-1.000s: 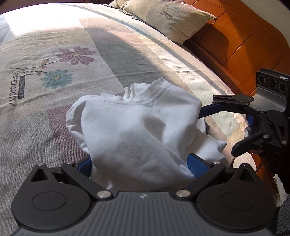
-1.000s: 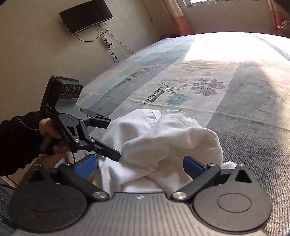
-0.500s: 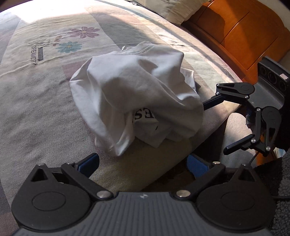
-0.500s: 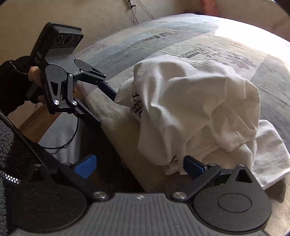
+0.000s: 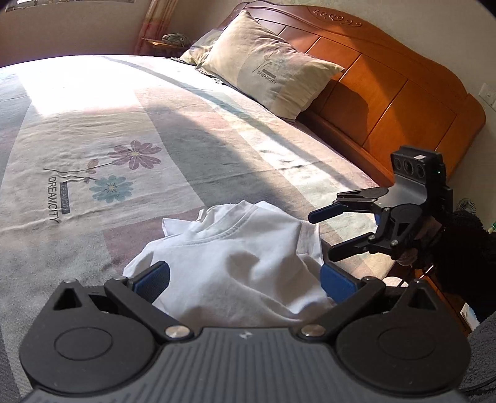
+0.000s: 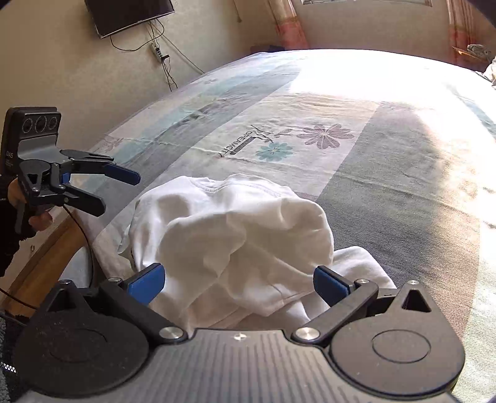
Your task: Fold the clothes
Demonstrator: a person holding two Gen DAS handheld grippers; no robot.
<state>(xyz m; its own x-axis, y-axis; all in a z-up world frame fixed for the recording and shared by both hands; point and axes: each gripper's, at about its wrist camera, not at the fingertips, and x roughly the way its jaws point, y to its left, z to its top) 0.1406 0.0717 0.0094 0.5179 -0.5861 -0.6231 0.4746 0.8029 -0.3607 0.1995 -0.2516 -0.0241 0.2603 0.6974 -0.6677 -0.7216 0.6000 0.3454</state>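
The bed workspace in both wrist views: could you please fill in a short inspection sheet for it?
Surface: bedspread, floral print, sunlit at the far end.
Job's things: white T-shirt, crumpled in a heap near the bed's edge, unfolded.
Clutter: nothing seen.
Grippers: left gripper open, fingers either side of the heap; right gripper open likewise.
Cables: black cable below the left gripper.
Surroundings: pillow, wooden headboard, wall television.

The white garment (image 5: 245, 266) is soft, matt, crumpled cloth lying on a matt woven bedsheet (image 5: 217, 155). The headboard (image 5: 387, 93) is glossy varnished wood. Each tool has matt black plastic arms with shiny metal rivets (image 6: 170, 333).
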